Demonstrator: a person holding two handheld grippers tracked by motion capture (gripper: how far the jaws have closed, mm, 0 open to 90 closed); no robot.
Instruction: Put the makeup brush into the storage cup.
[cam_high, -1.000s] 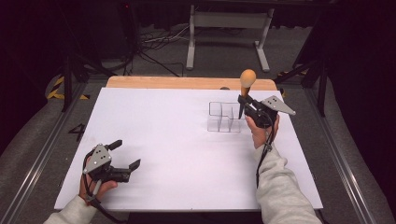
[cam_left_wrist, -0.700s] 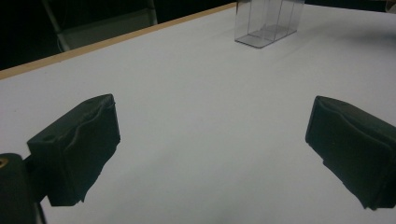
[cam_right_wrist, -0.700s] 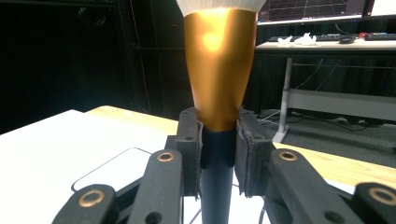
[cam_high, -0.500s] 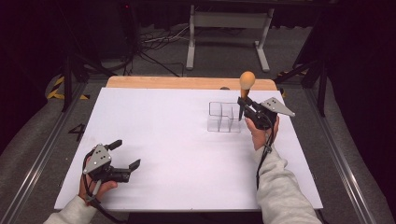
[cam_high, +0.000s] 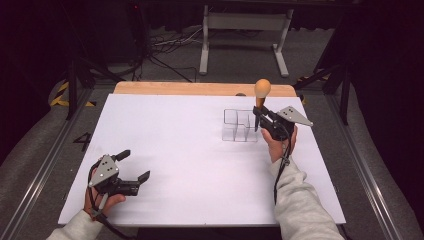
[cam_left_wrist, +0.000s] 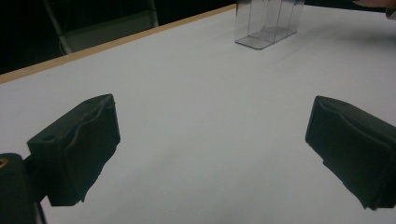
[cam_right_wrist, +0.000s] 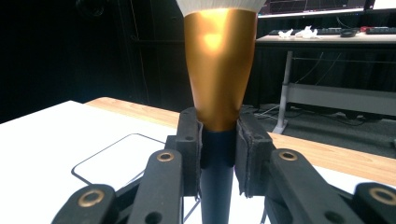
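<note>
The right gripper (cam_high: 260, 119) is clamping a makeup brush (cam_high: 261, 97) by its dark handle, just under the gold ferrule (cam_right_wrist: 219, 70), and holding it upright with the bristle head on top. In the right gripper view the two pads (cam_right_wrist: 189, 149) are pressing on either side of the handle, closed hard on it. The brush is standing over the clear organizer (cam_high: 240, 126), which is sitting near the far right corner of the tabletop (cam_high: 200, 190); the handle's lower end is pointing down toward one of the right-hand compartments, though I cannot tell whether it is already inside the rim.

The left gripper (cam_high: 134, 166) is resting low near the near left corner of the tabletop, well apart from the organizer — its jaws are standing wide with nothing between them.

The brush is likely light and stiff along the handle, with a soft head that would splay if squeezed, so the handle is the right place to be gripping it. The glossy ferrule is tapering and probably slippery — a grip there could slide. The organizer looks like thin, light plastic, so a sideways nudge from the handle may be shifting or tipping it.
</note>
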